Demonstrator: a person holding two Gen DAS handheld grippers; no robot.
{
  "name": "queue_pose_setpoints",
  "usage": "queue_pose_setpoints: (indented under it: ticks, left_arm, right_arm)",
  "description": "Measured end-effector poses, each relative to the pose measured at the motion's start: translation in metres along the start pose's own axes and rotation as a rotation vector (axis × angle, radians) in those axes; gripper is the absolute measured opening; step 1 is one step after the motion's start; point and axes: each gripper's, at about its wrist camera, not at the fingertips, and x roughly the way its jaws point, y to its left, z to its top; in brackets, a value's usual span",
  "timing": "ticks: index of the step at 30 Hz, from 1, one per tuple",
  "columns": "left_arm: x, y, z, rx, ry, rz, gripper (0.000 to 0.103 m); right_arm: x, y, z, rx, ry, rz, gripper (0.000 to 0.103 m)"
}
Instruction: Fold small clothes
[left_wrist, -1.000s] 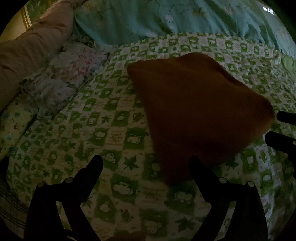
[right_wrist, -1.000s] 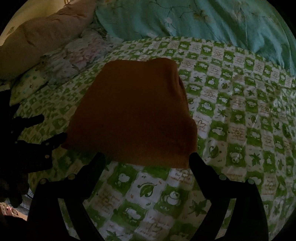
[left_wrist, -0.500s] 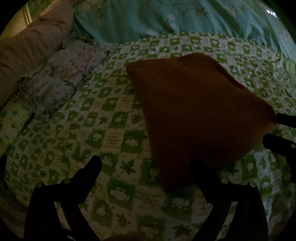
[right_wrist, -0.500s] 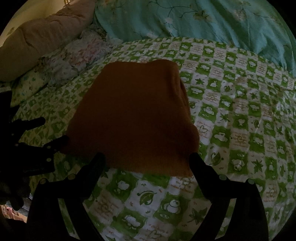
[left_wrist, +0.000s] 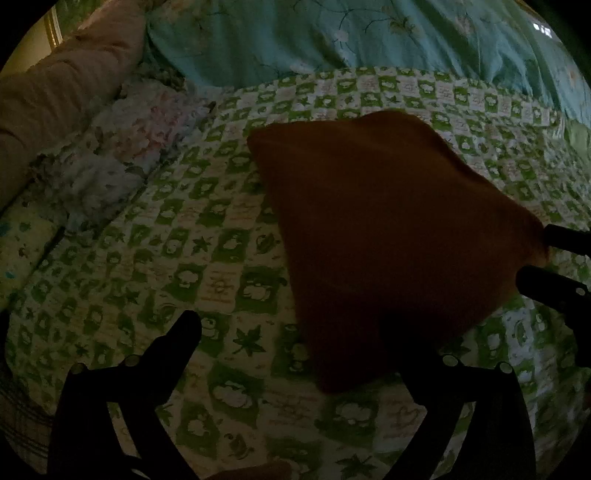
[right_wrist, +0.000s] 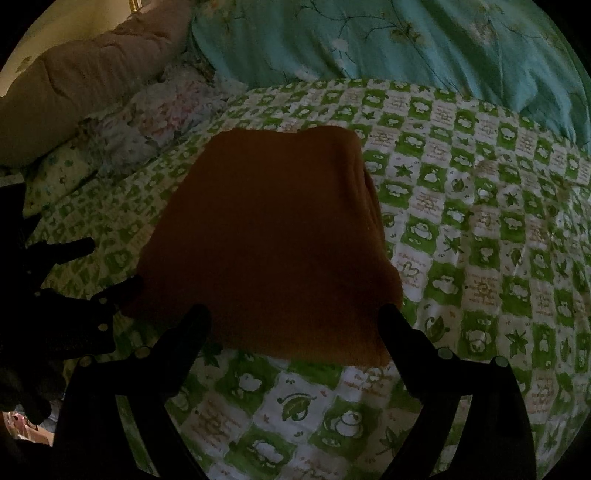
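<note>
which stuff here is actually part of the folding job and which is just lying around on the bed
Part of the job:
- orange-brown garment, folded, lying flat on the quilt
- left gripper, open
- right gripper, open

Just lying about:
- green checked quilt (the work surface)
- teal floral duvet
- beige comforter
- pale floral cloth heap

Each hand-held gripper, left (left_wrist: 286, 328) and right (right_wrist: 295, 314), is showing two black tapering fingers (left_wrist: 173, 343), widening toward the lower frame edge, with small pale round screw heads glinting on them.
</note>
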Motion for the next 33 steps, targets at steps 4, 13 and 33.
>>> queue_pose_setpoints:
  ticks: [4,13,33]
  left_arm:
    - [0.0011,-0.0004,0.0018,-0.002,0.002,-0.006,0.098]
    - [-0.0009,-0.0016,0.0030,-0.013,0.000,-0.020,0.099]
    - [-0.0027,-0.0001,0.0069,-0.025,-0.002,-0.040,0.100]
  right_arm:
    - [0.0006,-0.0003,0.0009,0.000,0.000,0.003,0.092]
    - [0.0018,0.0004,0.0024,-0.001,-0.002,0.007,0.093]
    - [0.0029,0.0011,0.0066,0.005,-0.008,0.015,0.093]
